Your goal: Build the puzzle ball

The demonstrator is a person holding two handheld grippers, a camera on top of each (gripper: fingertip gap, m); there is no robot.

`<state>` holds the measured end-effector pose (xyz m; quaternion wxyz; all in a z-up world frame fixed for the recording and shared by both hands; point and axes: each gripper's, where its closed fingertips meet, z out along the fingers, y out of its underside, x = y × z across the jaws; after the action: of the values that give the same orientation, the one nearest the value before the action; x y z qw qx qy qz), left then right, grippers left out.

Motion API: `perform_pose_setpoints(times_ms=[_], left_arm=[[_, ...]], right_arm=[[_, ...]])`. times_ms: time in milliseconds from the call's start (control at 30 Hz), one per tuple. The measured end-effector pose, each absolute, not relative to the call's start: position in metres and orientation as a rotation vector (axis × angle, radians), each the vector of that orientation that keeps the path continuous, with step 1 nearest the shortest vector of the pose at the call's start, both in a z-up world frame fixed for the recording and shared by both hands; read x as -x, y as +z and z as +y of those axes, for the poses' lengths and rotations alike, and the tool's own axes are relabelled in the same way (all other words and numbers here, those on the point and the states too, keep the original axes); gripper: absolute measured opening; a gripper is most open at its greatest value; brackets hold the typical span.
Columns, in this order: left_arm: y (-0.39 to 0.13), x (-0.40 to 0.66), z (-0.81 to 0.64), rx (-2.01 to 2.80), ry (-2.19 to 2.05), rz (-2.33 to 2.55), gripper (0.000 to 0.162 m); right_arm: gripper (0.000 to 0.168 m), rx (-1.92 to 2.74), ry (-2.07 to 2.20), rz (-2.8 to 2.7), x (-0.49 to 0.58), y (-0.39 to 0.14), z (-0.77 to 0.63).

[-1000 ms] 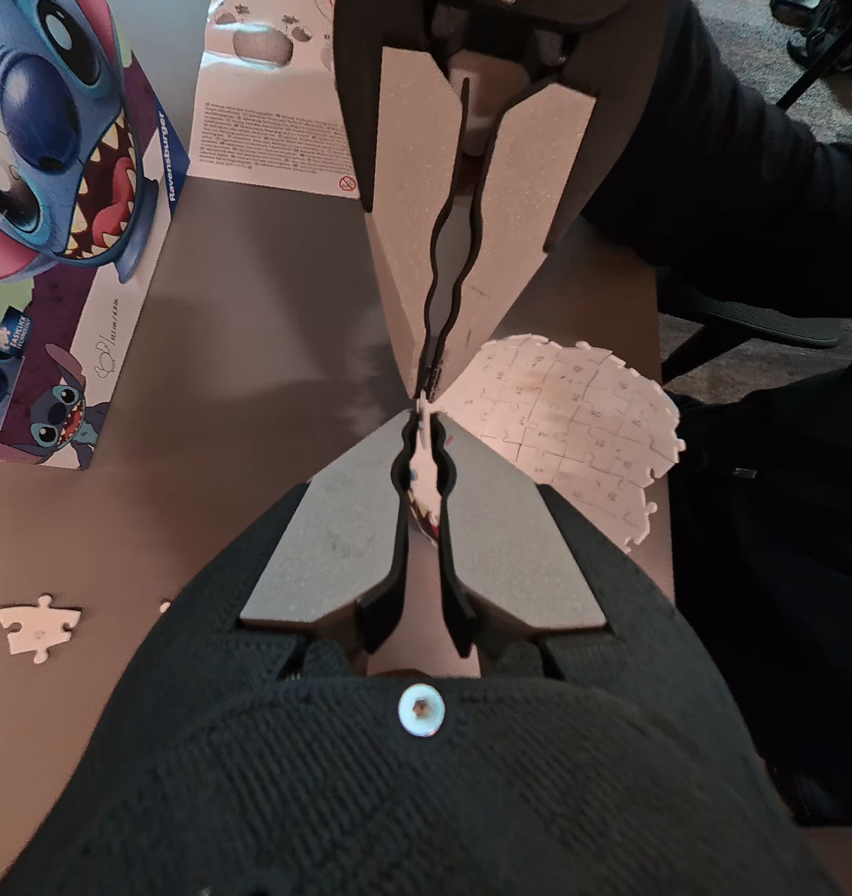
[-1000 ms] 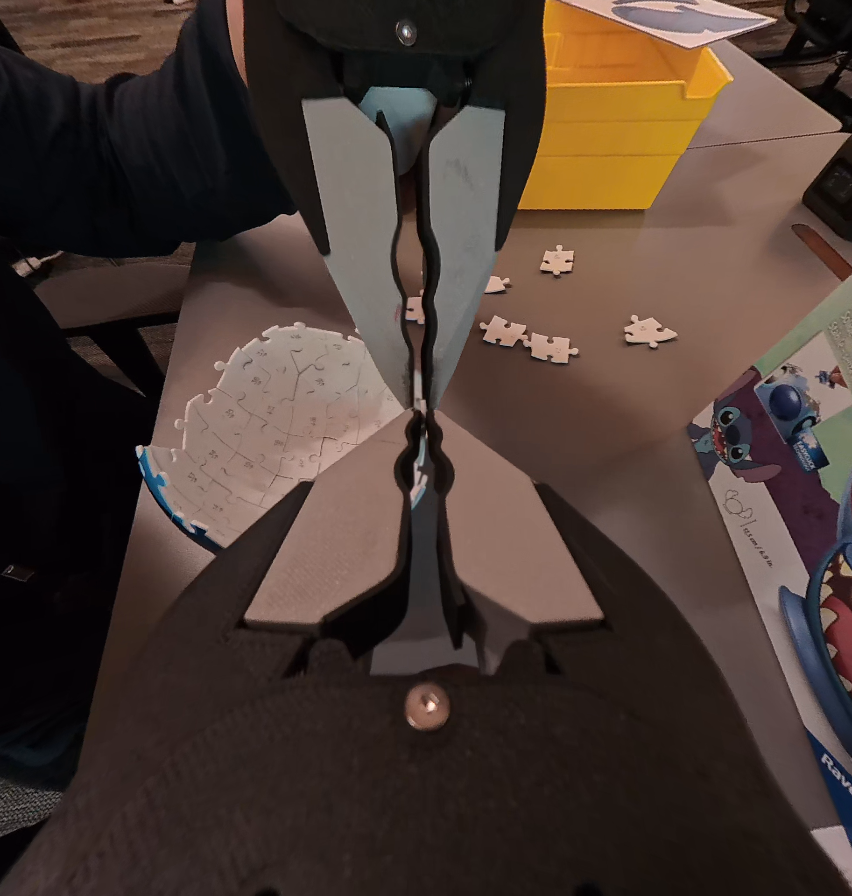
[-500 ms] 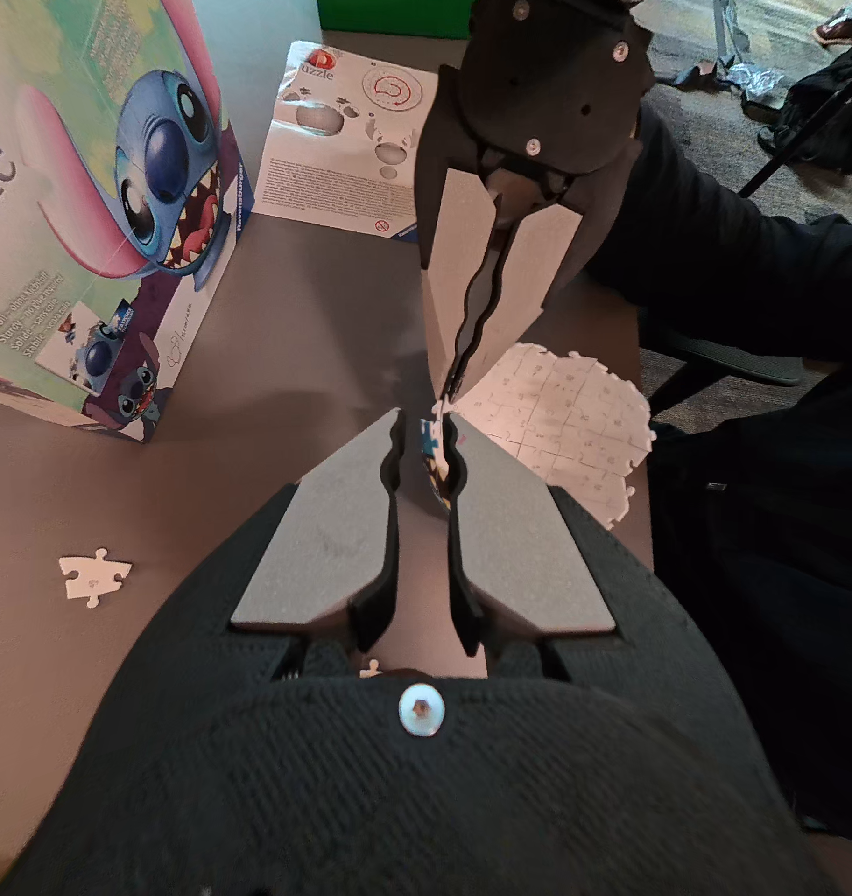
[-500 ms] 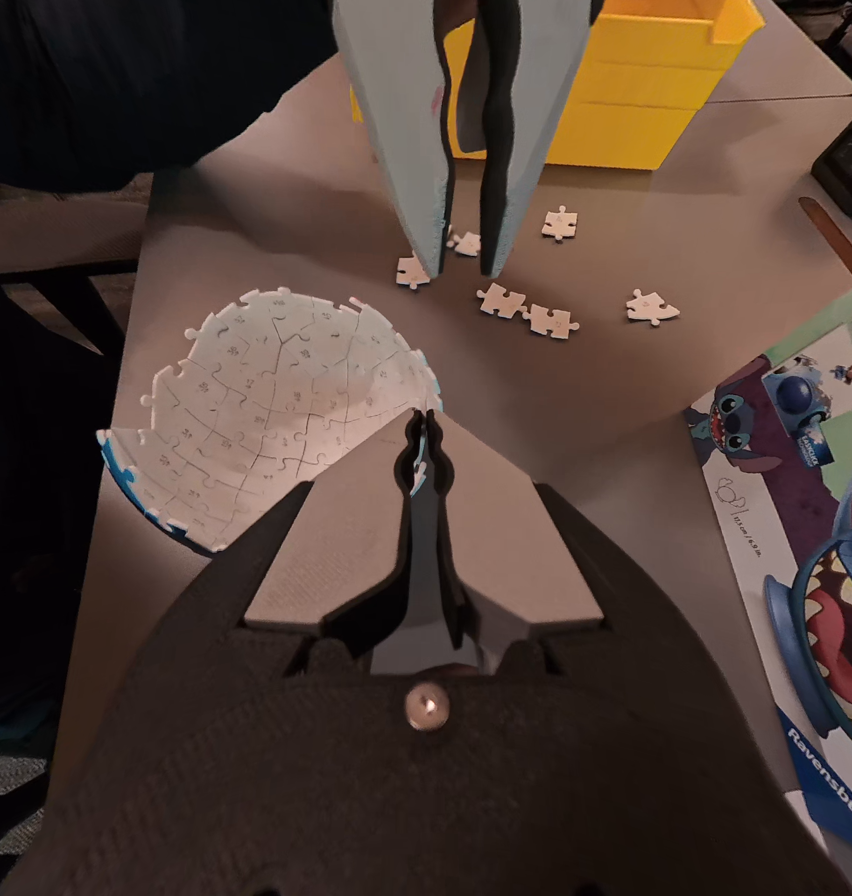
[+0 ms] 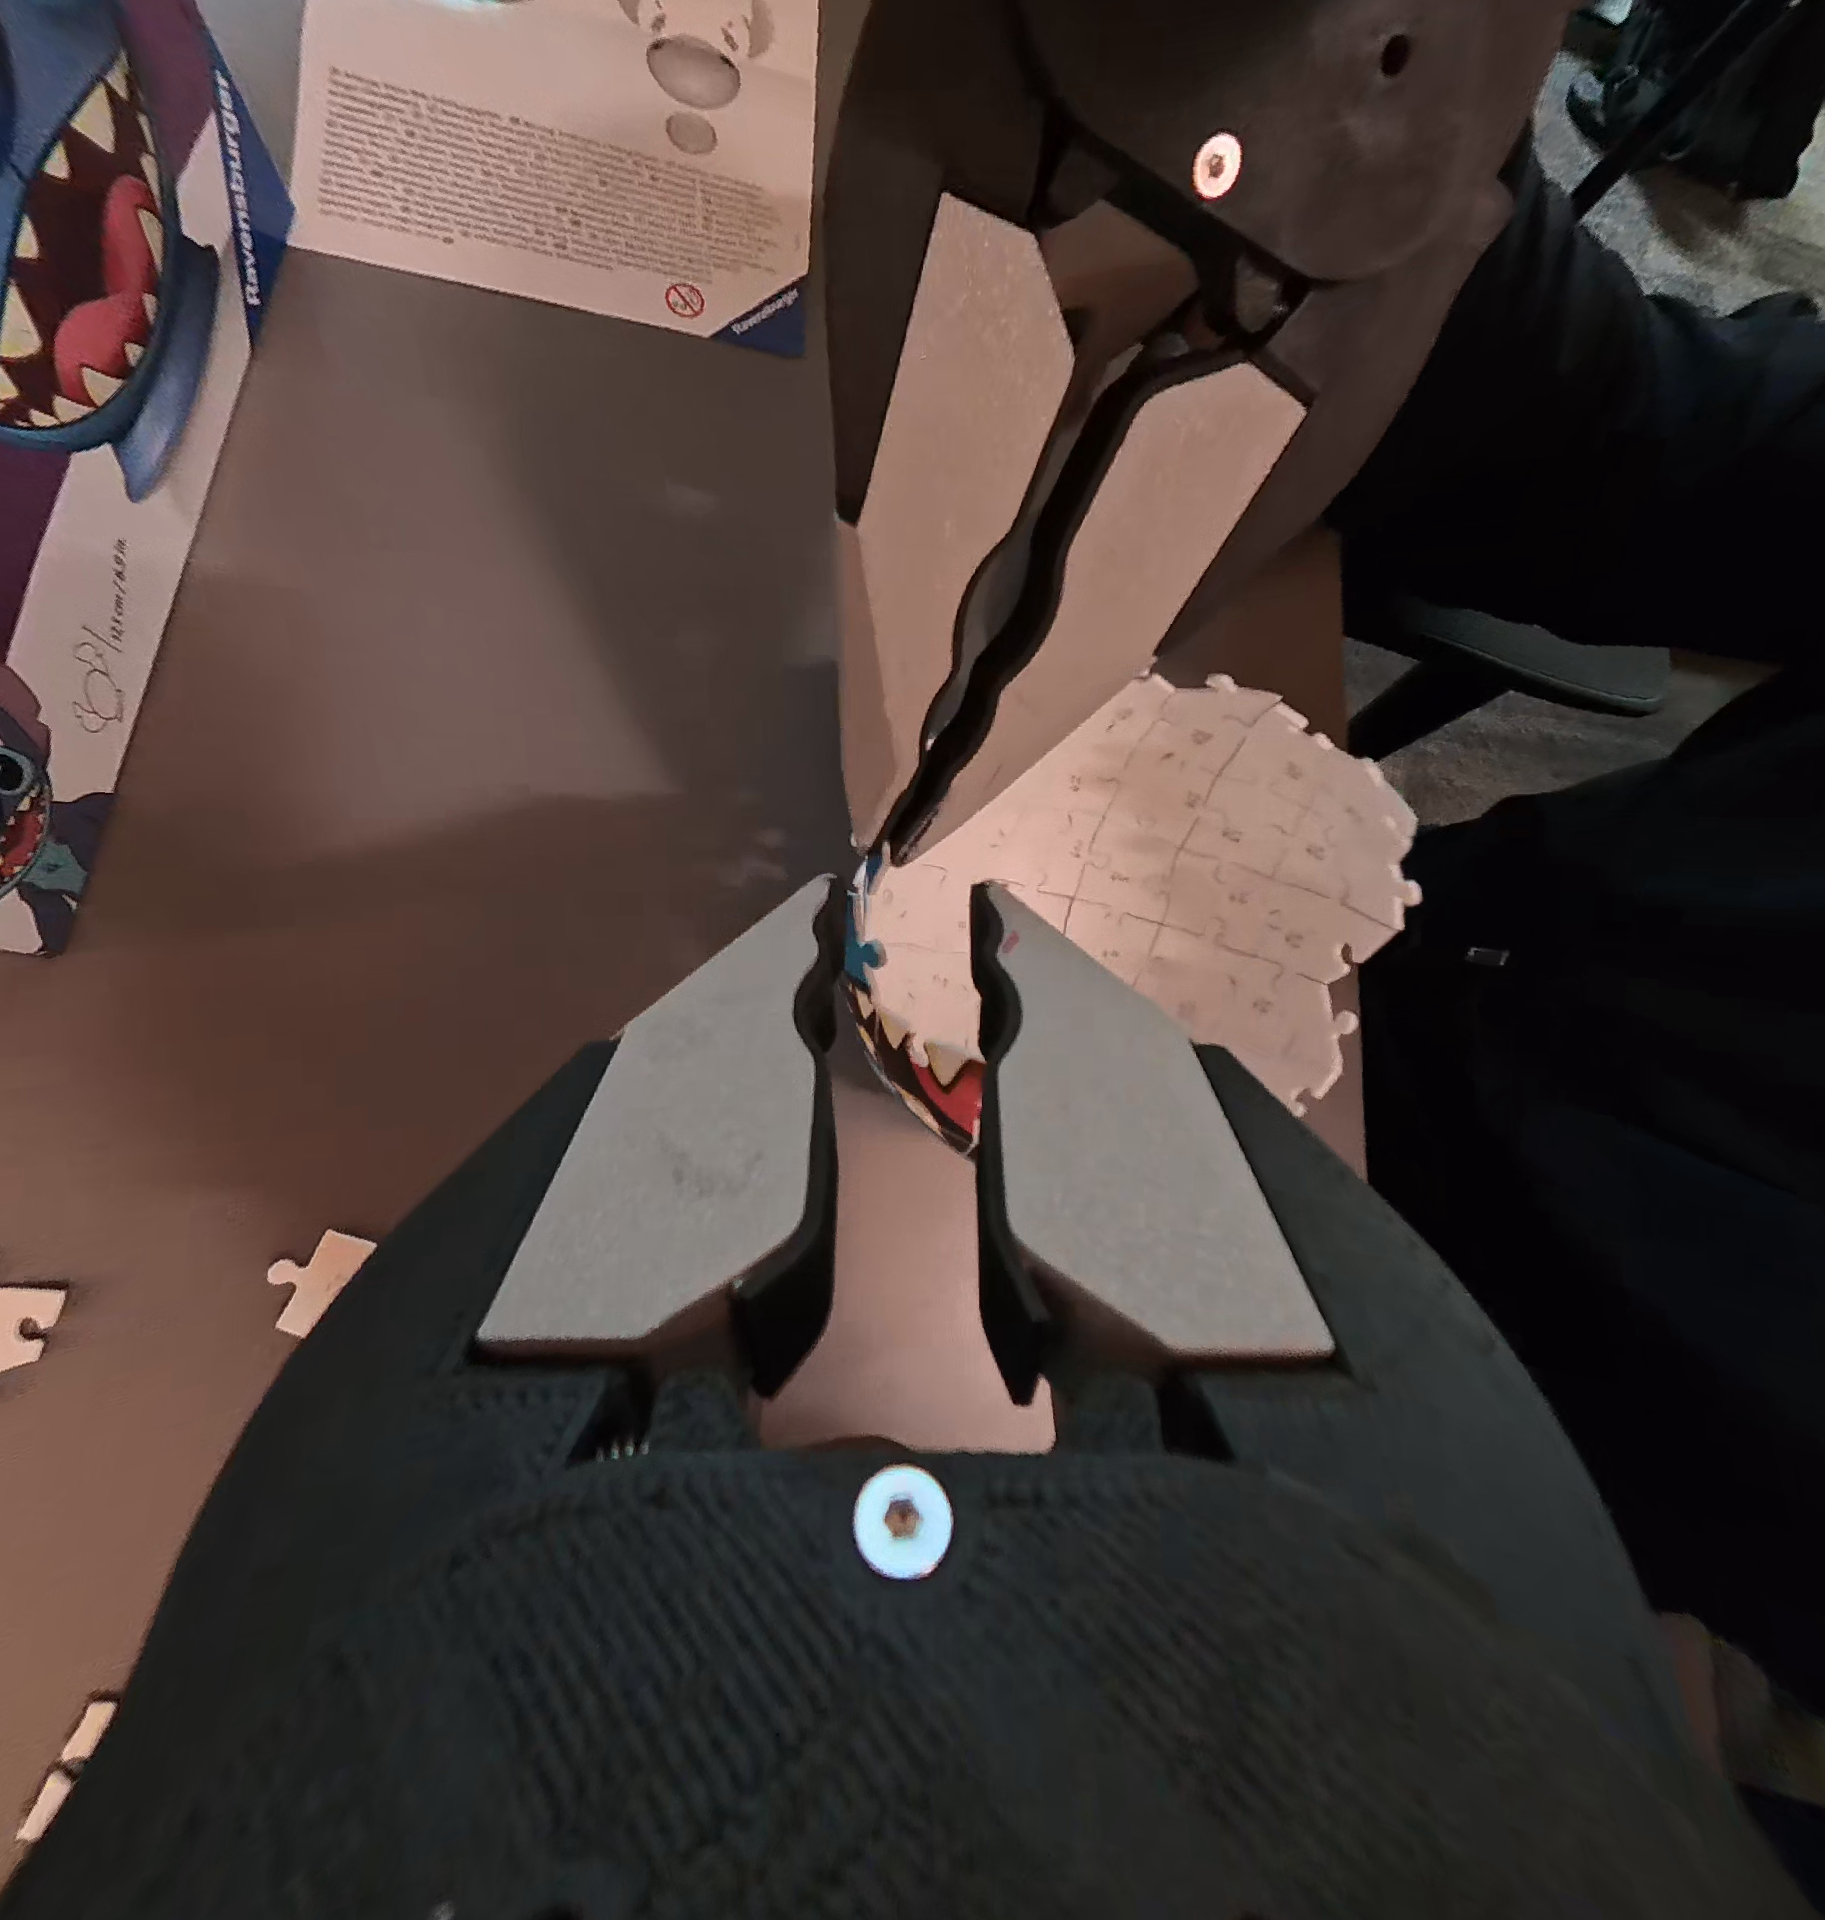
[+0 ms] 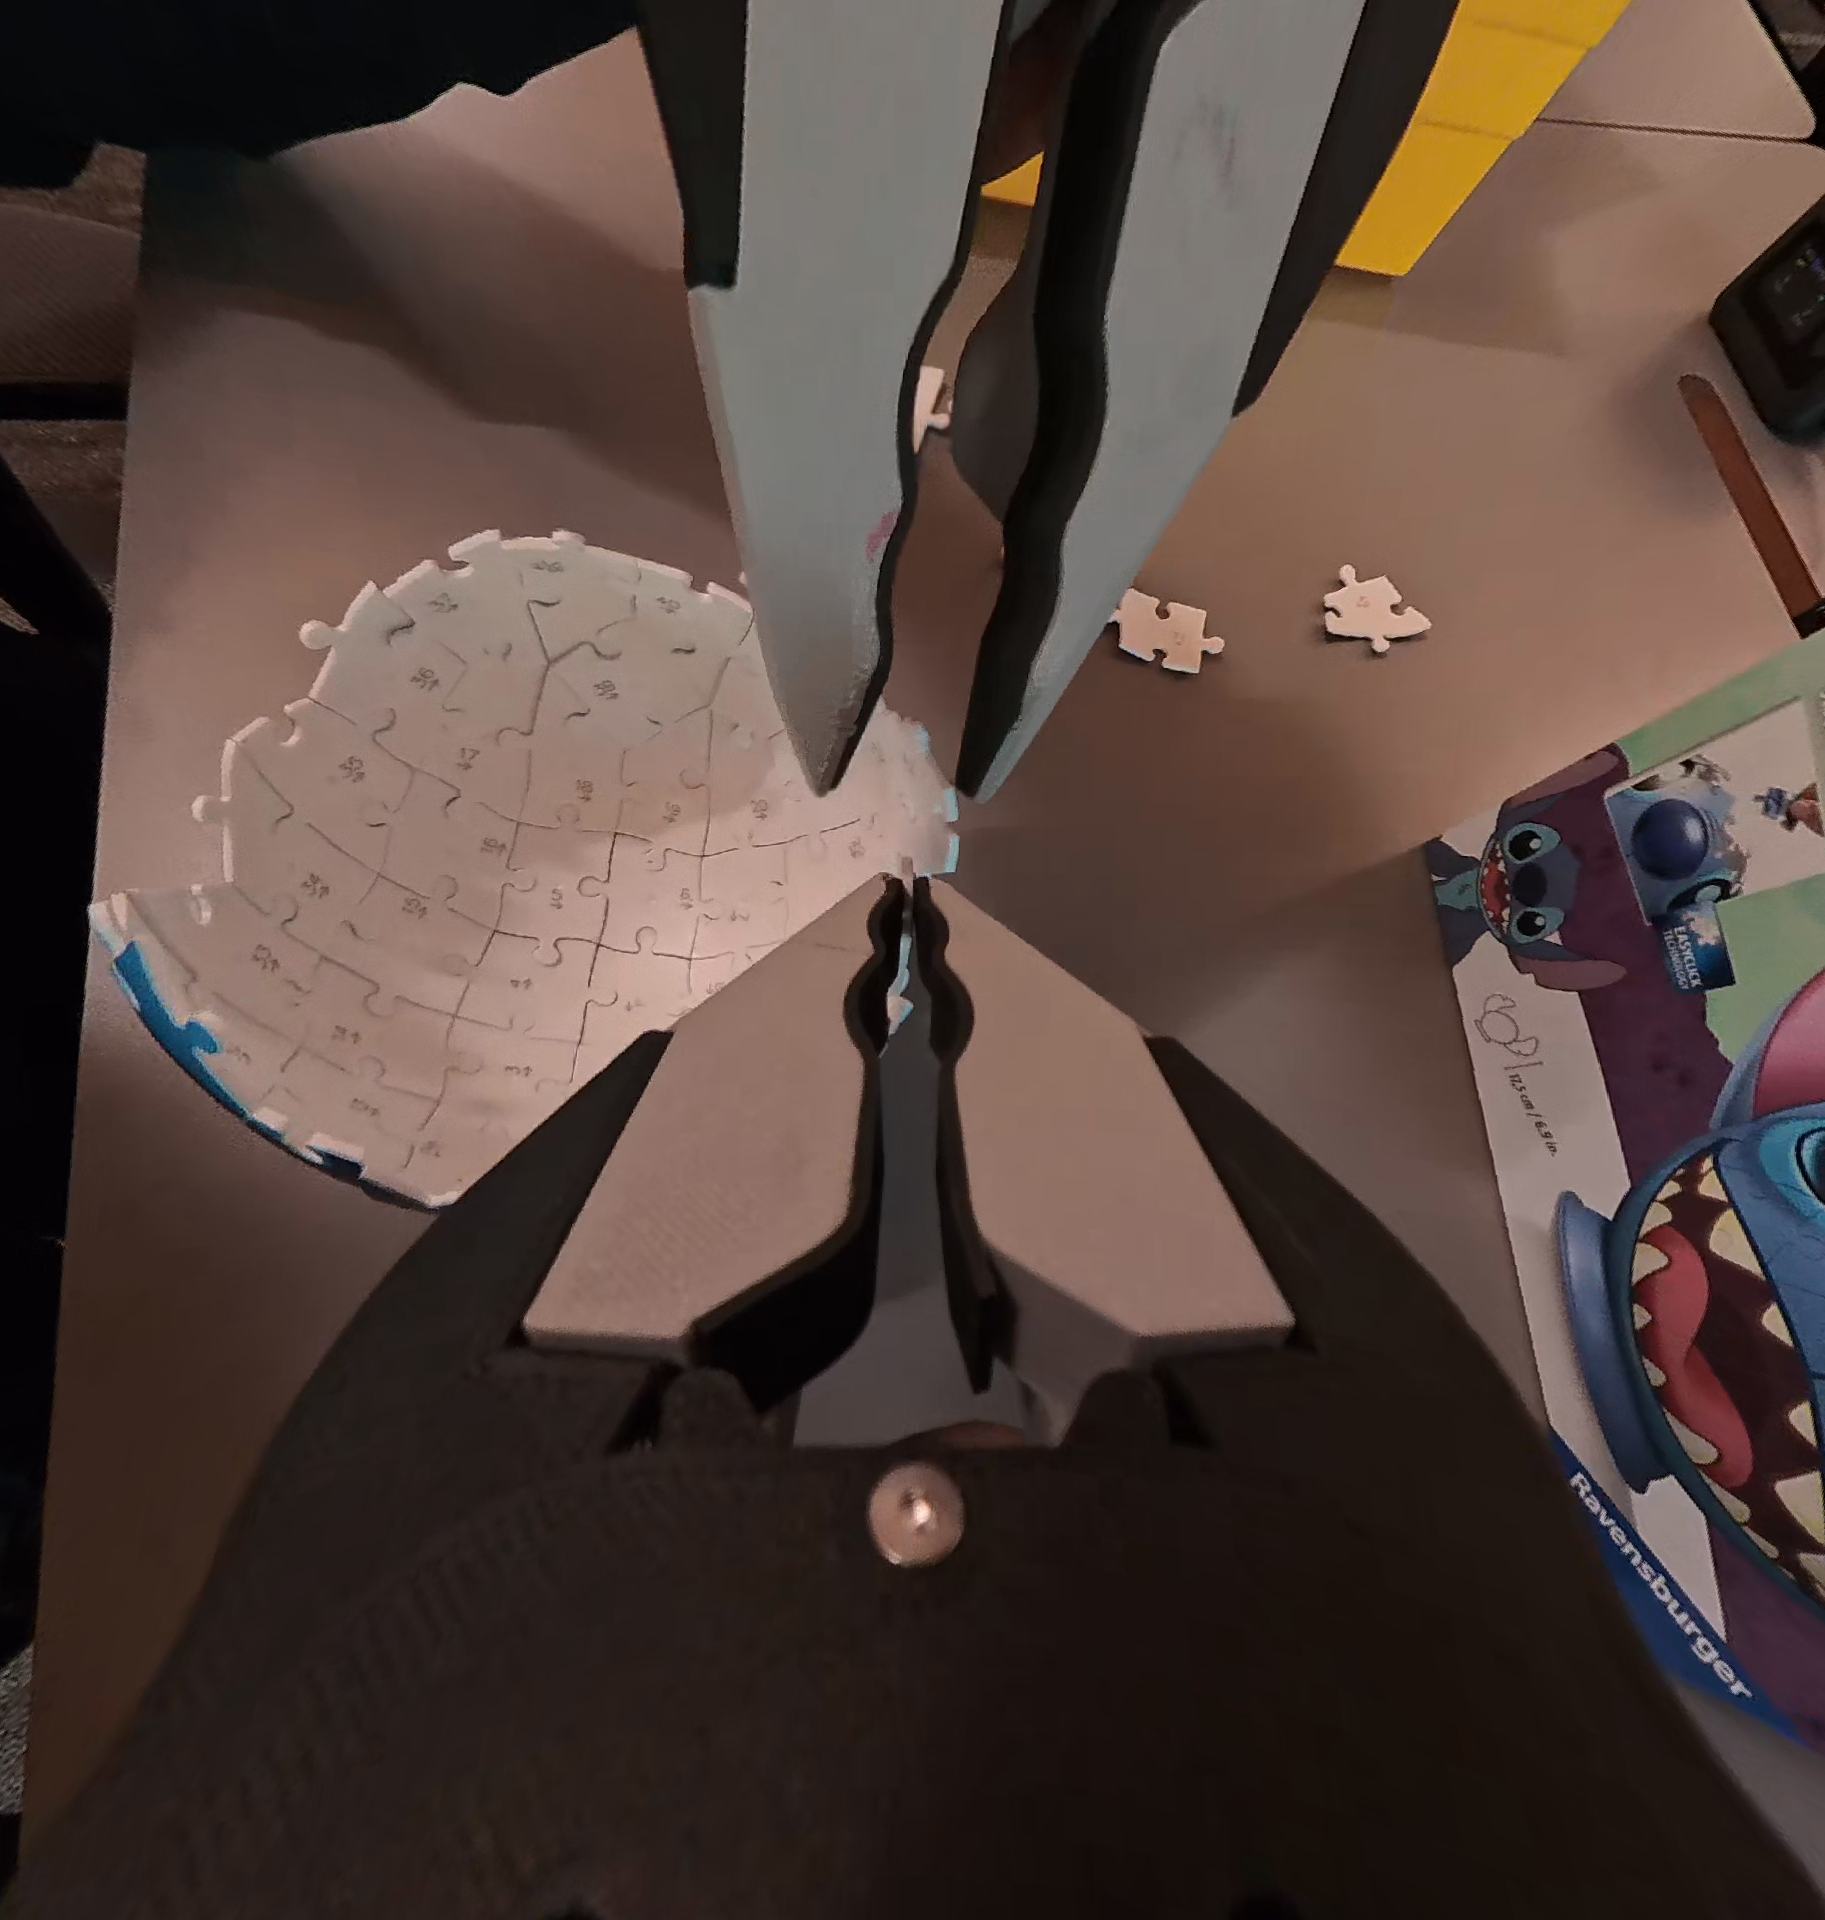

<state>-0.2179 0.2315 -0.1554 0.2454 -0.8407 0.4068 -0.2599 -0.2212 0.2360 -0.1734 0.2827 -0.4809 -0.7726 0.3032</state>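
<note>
On the brown worktop (image 6: pixel 1178 935), near its edge, sits the half-built puzzle ball (image 6: pixel 492 862), a curved shell with its white, numbered inner side facing up and blue print showing along the outer rim. At the shell's rim, the right gripper (image 6: pixel 908 883) has its jaws pressed nearly together on the edge of a piece there; a sliver of white and blue shows between them. Facing it from across the shell, the left gripper (image 5: pixel 903 894) has its jaws parted by a clear gap with nothing clamped, the shell's printed outer wall visible between them. Its tips straddle the rim just beside the right gripper's tips. Beyond the ball lie 2 loose puzzle pieces (image 6: pixel 1168 629), well apart from it. Off to one side lies the puzzle box (image 6: pixel 1666 1039), with a yellow bin (image 6: pixel 1448 135) farther back. By the box lies a printed instruction sheet (image 5: pixel 565 166).
</note>
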Motion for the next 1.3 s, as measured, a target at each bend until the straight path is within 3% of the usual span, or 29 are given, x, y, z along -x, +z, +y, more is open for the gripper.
perform_pose_setpoints(times_ms=[433, 800, 1300], left_arm=[[-0.163, 0.218, 0.232, 2.325, -0.607, 1.148, 0.022], [-0.132, 0.236, 0.240, 2.237, -0.681, 1.025, 0.026], [-0.147, 0.250, 0.254, 2.257, -0.761, 0.988, 0.032]], right_arm=[[0.000, 1.289, 0.762, -2.076, 0.223, -0.175, 0.235], [0.000, 1.293, 0.793, -2.087, 0.220, -0.162, 0.238], [0.000, 1.346, 0.744, -2.220, 0.226, -0.177, 0.233]])
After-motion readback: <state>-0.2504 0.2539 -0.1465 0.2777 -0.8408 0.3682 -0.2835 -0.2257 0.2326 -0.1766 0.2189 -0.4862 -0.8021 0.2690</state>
